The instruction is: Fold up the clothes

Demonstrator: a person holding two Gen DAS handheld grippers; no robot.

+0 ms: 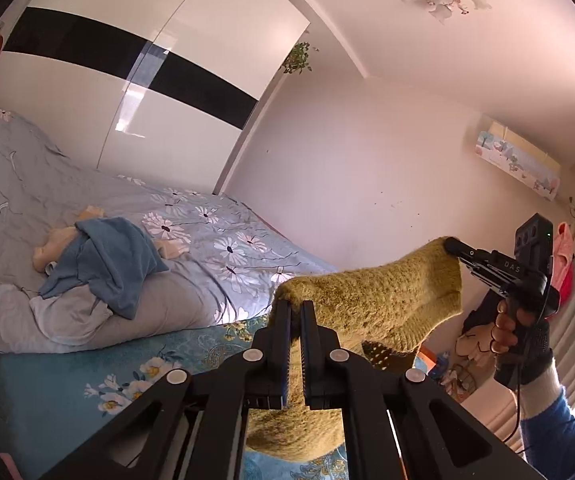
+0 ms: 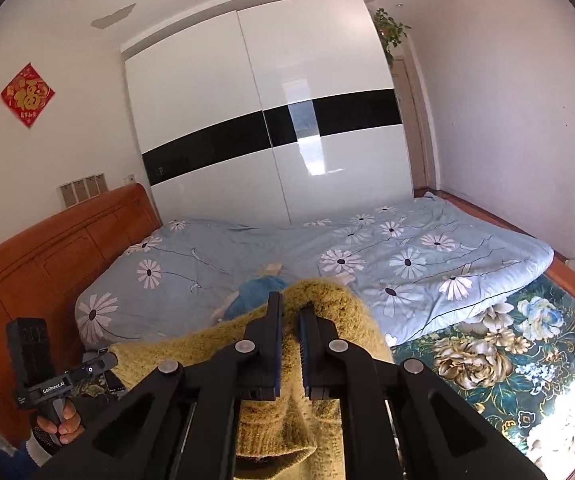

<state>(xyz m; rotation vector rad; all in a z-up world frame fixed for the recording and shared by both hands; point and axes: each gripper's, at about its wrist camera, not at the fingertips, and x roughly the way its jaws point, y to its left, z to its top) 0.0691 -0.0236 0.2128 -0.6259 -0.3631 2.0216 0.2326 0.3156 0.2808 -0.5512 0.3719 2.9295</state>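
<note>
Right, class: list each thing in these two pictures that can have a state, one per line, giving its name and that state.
Fuzzy mustard-yellow knitted sweater: lifted off the bed, stretched between both grippers.
Left gripper: jaws shut on the sweater.
Right gripper: jaws shut on the sweater.
Crumpled blue cloth garment: unfolded, heaped on the duvet.
Pale blue daisy-print duvet: spread out, rumpled.
Glossy white sliding wardrobe with black band: doors closed.

We see a mustard-yellow knit sweater (image 2: 327, 312), a pale blue daisy-print quilt (image 2: 427, 248), and a white wardrobe (image 2: 247, 80) with a black band.
</note>
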